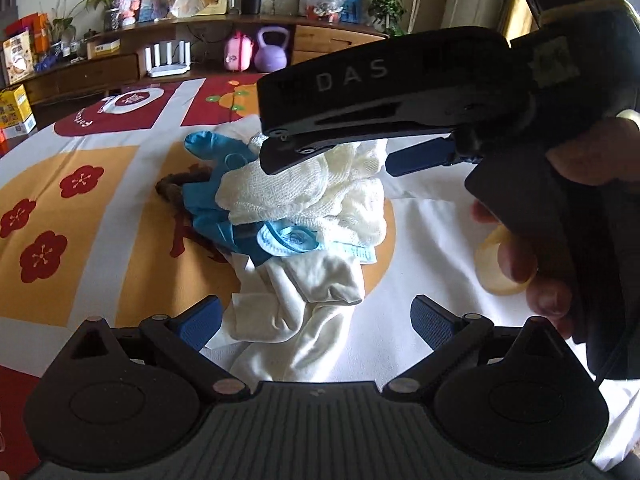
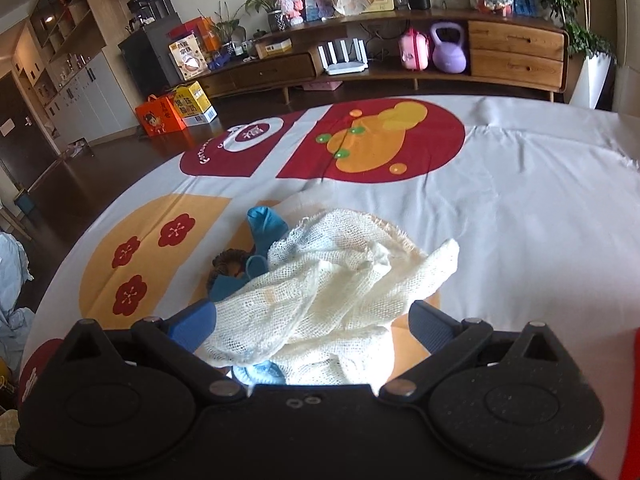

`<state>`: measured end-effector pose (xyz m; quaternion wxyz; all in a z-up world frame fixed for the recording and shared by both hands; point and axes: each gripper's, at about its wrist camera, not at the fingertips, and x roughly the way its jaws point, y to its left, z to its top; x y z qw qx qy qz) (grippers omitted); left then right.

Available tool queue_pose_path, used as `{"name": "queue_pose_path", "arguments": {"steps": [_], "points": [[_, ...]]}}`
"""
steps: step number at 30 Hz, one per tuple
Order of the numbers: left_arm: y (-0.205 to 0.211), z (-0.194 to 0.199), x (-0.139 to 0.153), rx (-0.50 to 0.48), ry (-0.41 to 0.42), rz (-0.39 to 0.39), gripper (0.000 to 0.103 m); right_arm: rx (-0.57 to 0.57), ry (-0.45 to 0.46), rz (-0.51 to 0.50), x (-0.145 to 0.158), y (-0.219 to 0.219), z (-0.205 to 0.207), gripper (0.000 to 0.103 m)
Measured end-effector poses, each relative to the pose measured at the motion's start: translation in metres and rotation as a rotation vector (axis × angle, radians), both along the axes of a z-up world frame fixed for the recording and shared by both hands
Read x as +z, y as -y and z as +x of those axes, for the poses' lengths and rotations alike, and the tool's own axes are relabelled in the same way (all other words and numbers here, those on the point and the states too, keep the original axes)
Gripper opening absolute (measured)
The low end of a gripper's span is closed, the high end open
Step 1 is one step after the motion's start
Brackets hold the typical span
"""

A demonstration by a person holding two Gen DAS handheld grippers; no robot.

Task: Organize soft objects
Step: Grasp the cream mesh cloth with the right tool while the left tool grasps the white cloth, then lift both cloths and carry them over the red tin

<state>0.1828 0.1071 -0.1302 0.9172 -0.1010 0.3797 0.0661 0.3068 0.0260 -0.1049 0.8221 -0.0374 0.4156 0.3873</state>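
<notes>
The left gripper (image 1: 316, 322) stands wide open and empty just short of a white cloth (image 1: 320, 284), likely waiting its turn. Past that, the right gripper (image 2: 312, 326) is lowered over the pile with its jaws spread around the gauze (image 2: 340, 280); nothing is pinched yet, so it looks set to lift that top layer off. Blue gloves (image 1: 212, 200), a mask (image 1: 288, 240) and a brown scrunchie (image 2: 226, 264) lie tangled underneath. The pile sits on a printed tablecloth (image 2: 520, 200). Beyond stands a wooden sideboard (image 2: 516, 56) with a purple kettlebell (image 2: 448, 50).
</notes>
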Motion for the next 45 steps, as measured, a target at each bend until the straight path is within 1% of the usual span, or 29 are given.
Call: {"name": "queue_pose_path", "arguments": {"steps": [2, 4, 5, 6, 7, 8, 9, 10, 12, 13, 15, 16, 18, 19, 20, 21, 22, 24, 26, 29, 33, 38, 45], "points": [[0.000, 0.002, -0.003, 0.005, -0.003, 0.004, 0.100, -0.002, 0.001, -0.011, -0.003, -0.002, 0.001, 0.102], [-0.002, 0.003, -0.007, 0.012, -0.006, -0.003, 0.100, 0.008, -0.008, -0.016, -0.006, -0.004, 0.002, 0.096], [-0.003, 0.002, -0.008, 0.014, -0.006, -0.013, 0.097, 0.021, -0.019, -0.018, -0.007, -0.005, 0.002, 0.088], [-0.004, 0.002, -0.009, 0.020, -0.005, -0.018, 0.093, 0.029, -0.024, -0.020, -0.008, -0.006, 0.002, 0.084], [-0.005, 0.002, -0.011, 0.025, -0.006, -0.016, 0.091, 0.035, -0.024, -0.021, -0.008, -0.007, 0.001, 0.083], [-0.004, 0.002, -0.010, 0.027, -0.001, -0.005, 0.087, 0.038, -0.022, -0.022, -0.008, -0.007, 0.000, 0.082], [-0.004, 0.003, -0.010, 0.027, 0.004, 0.000, 0.082, 0.037, -0.018, -0.026, -0.009, -0.008, -0.001, 0.079], [-0.004, 0.003, -0.009, 0.026, 0.007, 0.003, 0.079, 0.035, -0.017, -0.029, -0.009, -0.008, -0.001, 0.076], [-0.003, 0.003, -0.008, 0.026, 0.012, 0.012, 0.069, 0.026, -0.021, -0.032, -0.011, -0.007, -0.001, 0.067], [-0.002, 0.003, -0.008, 0.027, 0.013, 0.017, 0.068, 0.019, -0.023, -0.032, -0.011, -0.007, -0.001, 0.065], [-0.003, 0.003, -0.008, 0.025, 0.016, 0.014, 0.057, 0.012, -0.021, -0.032, -0.011, -0.005, -0.001, 0.056], [-0.003, 0.003, -0.008, 0.026, 0.016, 0.016, 0.055, 0.007, -0.018, -0.035, -0.011, -0.005, -0.001, 0.054], [-0.004, 0.005, -0.008, 0.028, 0.014, 0.025, 0.048, -0.001, -0.015, -0.034, -0.011, -0.002, -0.001, 0.043], [-0.005, 0.005, -0.008, 0.029, 0.015, 0.022, 0.046, -0.003, -0.017, -0.030, -0.011, -0.001, -0.001, 0.040], [-0.005, 0.005, -0.008, 0.031, 0.015, 0.018, 0.041, -0.006, -0.017, -0.031, -0.011, 0.000, -0.001, 0.035], [-0.005, 0.005, -0.007, 0.033, 0.014, 0.019, 0.038, -0.009, -0.013, -0.034, -0.010, 0.000, -0.001, 0.029], [-0.006, 0.005, -0.007, 0.034, 0.011, 0.020, 0.038, -0.011, -0.008, -0.037, -0.010, 0.001, -0.002, 0.026], [-0.006, 0.005, -0.006, 0.037, 0.007, 0.023, 0.032, -0.015, 0.003, -0.040, -0.010, 0.002, -0.002, 0.012], [-0.006, 0.004, -0.005, 0.039, 0.005, 0.022, 0.029, -0.015, 0.004, -0.029, -0.008, 0.004, -0.003, 0.006], [-0.005, 0.003, -0.004, 0.038, 0.005, 0.026, 0.021, -0.019, 0.030, -0.026, -0.004, 0.007, -0.007, 0.004], [-0.006, 0.000, -0.001, 0.037, 0.006, 0.022, 0.017, -0.033, 0.050, 0.005, 0.006, 0.016, -0.011, 0.004], [-0.005, -0.007, 0.007, 0.037, 0.012, 0.020, 0.016, -0.053, 0.081, 0.038, 0.024, 0.036, -0.019, 0.003], [-0.005, -0.023, 0.023, 0.038, 0.033, 0.014, 0.015, -0.107, 0.114, 0.083, 0.052, 0.079, -0.028, 0.003]]}}
